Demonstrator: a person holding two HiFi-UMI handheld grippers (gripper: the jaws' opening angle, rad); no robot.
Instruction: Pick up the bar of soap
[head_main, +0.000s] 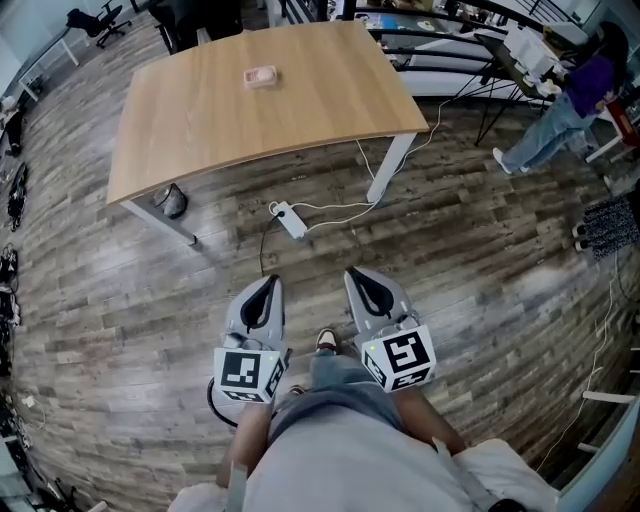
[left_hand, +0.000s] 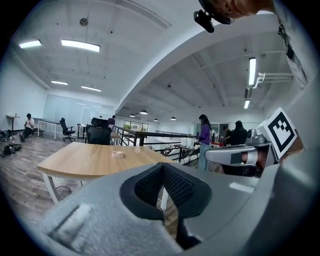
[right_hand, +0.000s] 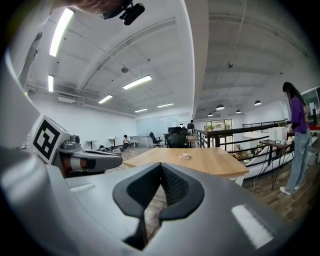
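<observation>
Left gripper (head_main: 262, 287) pressed together, empty; right gripper (head_main: 362, 282) likewise. Both low over wood floor (head_main: 480, 300), well apart from table (head_main: 180, 130). Bar of soap (head_main: 260, 76) untouched on far part of tabletop. Nothing done yet: approach, jaw opening, grasp, lift all left.

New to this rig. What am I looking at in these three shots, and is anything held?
No robot here: a person carries a two-jaw gripper in each hand. The head view comes from a camera on their head and looks down at the left gripper and right gripper. The other two come from cameras riding on each gripper, looking along its jaws. Both pairs of jaws are closed with nothing between them. Ahead stands a wooden table. The only thing on it is a pinkish bar of soap, untouched and well out of reach.
</observation>
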